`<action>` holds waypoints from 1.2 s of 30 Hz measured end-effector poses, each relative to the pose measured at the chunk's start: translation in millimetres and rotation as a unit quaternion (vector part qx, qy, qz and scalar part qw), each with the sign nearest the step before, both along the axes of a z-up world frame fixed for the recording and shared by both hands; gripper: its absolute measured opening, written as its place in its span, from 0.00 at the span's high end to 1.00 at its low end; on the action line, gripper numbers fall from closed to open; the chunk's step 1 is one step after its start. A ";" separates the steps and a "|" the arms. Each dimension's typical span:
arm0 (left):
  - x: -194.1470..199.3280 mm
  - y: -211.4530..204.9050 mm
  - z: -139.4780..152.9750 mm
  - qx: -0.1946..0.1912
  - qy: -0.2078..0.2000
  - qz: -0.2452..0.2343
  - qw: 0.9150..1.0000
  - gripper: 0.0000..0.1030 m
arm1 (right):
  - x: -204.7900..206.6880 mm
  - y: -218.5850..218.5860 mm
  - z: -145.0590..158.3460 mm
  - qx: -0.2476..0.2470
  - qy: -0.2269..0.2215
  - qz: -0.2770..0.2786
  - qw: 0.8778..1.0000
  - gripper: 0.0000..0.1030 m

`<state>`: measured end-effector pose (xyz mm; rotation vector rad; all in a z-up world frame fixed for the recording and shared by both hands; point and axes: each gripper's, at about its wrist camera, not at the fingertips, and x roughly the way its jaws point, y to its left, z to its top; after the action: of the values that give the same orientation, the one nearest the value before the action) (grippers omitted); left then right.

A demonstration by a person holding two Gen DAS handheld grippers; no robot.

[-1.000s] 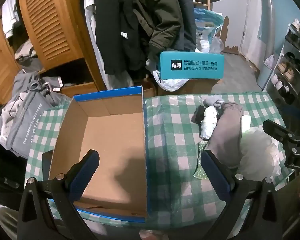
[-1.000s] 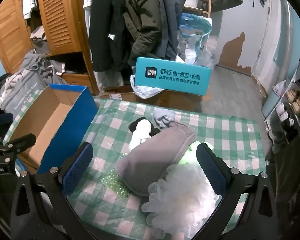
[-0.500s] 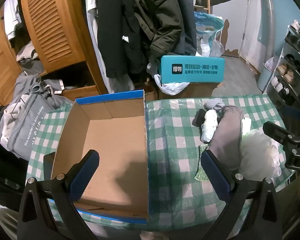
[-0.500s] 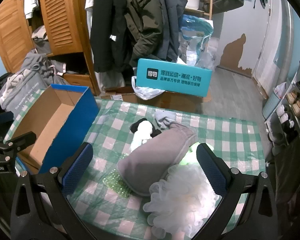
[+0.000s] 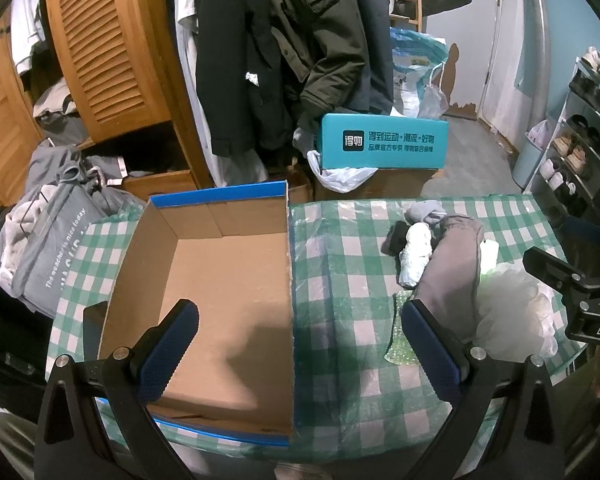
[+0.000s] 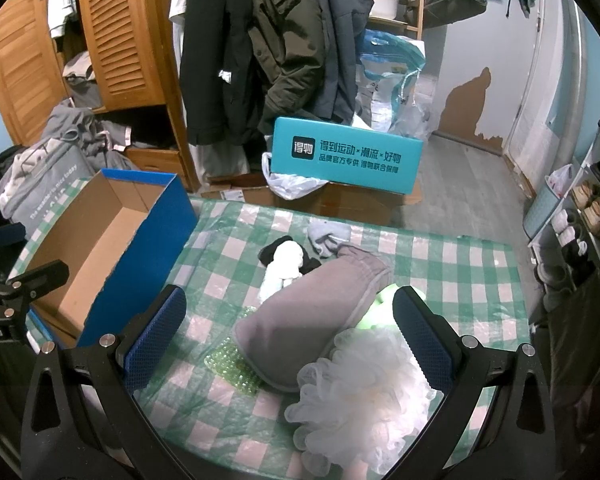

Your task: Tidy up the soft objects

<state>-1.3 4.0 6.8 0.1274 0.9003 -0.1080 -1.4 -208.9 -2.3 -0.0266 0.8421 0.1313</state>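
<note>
An empty blue cardboard box stands on the left of the green checked table. Right of it lies a heap of soft things: a grey fabric roll, a white mesh bath puff, a white sock on a black sock, a small grey cloth, a green bubble sheet and a pale green item. My left gripper hangs open above the box's near edge. My right gripper hangs open above the roll and puff.
Behind the table are hanging coats, a teal printed box on cartons, a wooden louvred wardrobe and piled grey clothes. A shoe rack stands at the right. The table's near edge lies just under both grippers.
Both views have pulled back and up a little, so the box and heap look slightly smaller. Nothing on the table has moved and both grippers stay open.
</note>
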 end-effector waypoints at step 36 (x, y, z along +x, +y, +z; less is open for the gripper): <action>-1.5 -0.5 3.2 -0.007 -0.003 0.004 1.000 0.01 | -2.0 -1.2 2.0 -0.001 -0.002 0.002 1.000 0.01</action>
<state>-2.9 3.5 10.0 0.1121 0.8944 -0.1069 -3.4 -210.1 -0.3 -0.0309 0.8391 0.1332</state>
